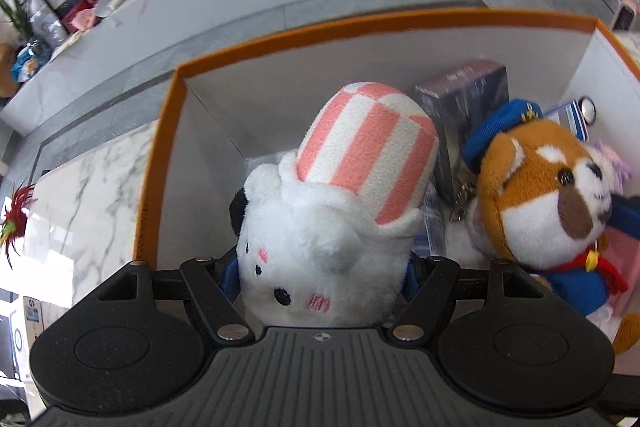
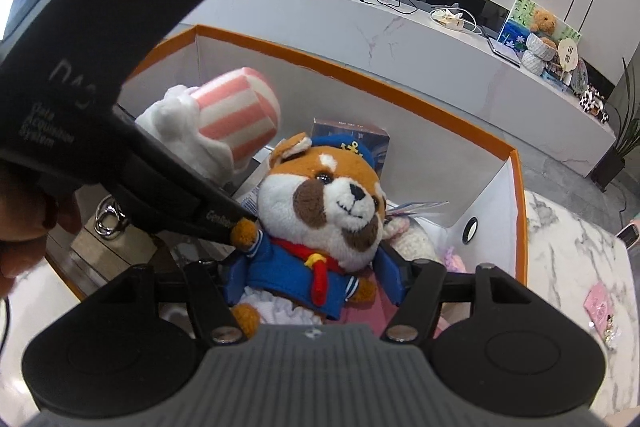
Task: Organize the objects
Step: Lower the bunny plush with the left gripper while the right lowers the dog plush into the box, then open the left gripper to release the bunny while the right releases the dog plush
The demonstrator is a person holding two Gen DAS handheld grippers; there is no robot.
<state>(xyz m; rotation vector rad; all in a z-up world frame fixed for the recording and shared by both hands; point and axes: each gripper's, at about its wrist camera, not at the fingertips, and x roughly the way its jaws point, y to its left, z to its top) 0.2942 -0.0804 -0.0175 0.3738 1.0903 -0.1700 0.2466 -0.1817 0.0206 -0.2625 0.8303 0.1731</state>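
Two grips: left gripper [image 1: 320, 267] jaws clamp white plush [image 1: 320, 255]; right gripper [image 2: 312, 279] jaws clamp sailor dog plush [image 2: 320, 211] over box [image 1: 280, 39].

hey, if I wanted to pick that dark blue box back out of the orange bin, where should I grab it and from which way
Probably by its top end, from straight above. The dark box stands upright against the far wall of the orange bin, with the white plush toy and the sailor dog toy crowding its lower part. Only the top is clear, so pinch across its narrower faces there.
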